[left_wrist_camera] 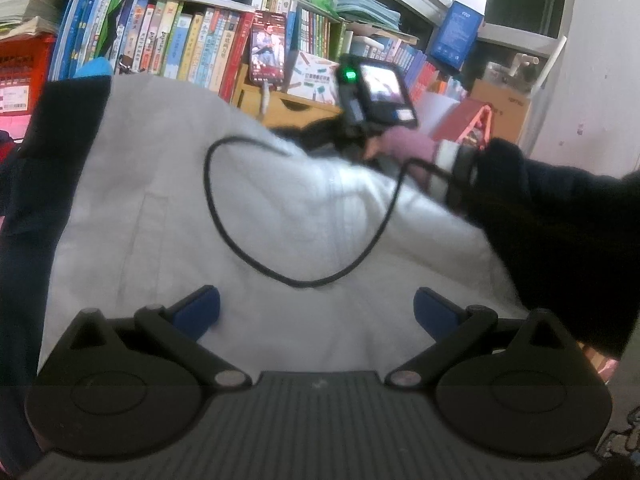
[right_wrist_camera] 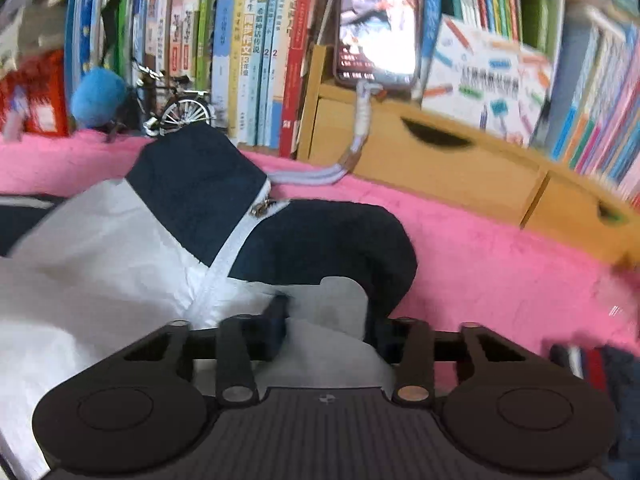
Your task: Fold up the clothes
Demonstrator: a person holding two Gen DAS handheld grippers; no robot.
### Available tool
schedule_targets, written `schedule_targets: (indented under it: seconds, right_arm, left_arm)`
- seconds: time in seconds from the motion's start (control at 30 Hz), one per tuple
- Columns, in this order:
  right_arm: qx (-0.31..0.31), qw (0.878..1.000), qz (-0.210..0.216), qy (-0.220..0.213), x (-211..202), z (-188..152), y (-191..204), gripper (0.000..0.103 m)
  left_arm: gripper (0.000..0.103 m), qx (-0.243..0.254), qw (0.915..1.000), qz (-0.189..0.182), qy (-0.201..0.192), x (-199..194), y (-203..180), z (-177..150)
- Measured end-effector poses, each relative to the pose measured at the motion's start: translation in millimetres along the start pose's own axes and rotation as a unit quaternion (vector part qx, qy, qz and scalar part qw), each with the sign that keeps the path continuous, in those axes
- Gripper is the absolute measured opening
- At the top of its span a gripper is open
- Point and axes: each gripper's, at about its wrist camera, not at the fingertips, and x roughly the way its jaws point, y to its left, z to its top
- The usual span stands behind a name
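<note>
A white jacket [left_wrist_camera: 248,208] with navy sleeves and a navy collar [right_wrist_camera: 320,240] lies spread on a pink blanket [right_wrist_camera: 500,264]. My left gripper [left_wrist_camera: 316,308] hovers open over the white body panel, its blue pads [left_wrist_camera: 198,308] wide apart with nothing between them. My right gripper [right_wrist_camera: 326,320] is at the jacket's neck, beside the zipper pull [right_wrist_camera: 262,208]. Its left pad [right_wrist_camera: 276,324] presses into a bunched fold of white cloth, and its other finger is hidden under that fold. In the left wrist view a hand [left_wrist_camera: 404,146] in a dark sleeve holds that tool. A black cable [left_wrist_camera: 224,216] loops across the jacket.
A packed bookshelf [right_wrist_camera: 256,52] runs along the back. A phone [right_wrist_camera: 378,24] leans on it with its cord trailing onto the blanket. Wooden drawers [right_wrist_camera: 440,160] stand at the right, a toy bicycle [right_wrist_camera: 180,108] and a blue plush [right_wrist_camera: 98,96] at the left. Striped cloth [right_wrist_camera: 592,364] lies lower right.
</note>
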Motion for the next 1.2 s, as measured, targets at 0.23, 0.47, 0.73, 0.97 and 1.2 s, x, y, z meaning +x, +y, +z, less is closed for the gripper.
schedule_targets:
  seconds: [0.23,0.47,0.73,0.97,1.2]
  right_arm:
    - [-0.1,0.991,-0.077,-0.034,43.4,22.9,25.0,0.023]
    - [-0.084,0.988,-0.124,-0.039,84.4,54.0,24.0,0.033]
    - [0.022,0.995,-0.038,-0.089,-46.0,25.0,-40.5,0.064]
    - [0.05,0.976,-0.021,-0.211,-231.3,-33.9,-99.7,0.086]
    - [0.003,0.968,-0.086,-0.236,-349.6,-116.9,-98.5,0.092]
  left_arm:
    - [0.103,-0.006,1.0,-0.004,-0.002,-0.2,2.6,-1.3]
    - [0.103,0.003,1.0,0.001,0.003,1.7,2.3,-2.6]
    - [0.103,0.007,1.0,0.005,0.004,2.8,2.4,-4.0]
    - [0.103,0.003,1.0,0.005,0.001,3.3,2.3,-5.2]
    - [0.103,0.008,0.9997,0.023,0.003,3.2,-2.8,-5.4]
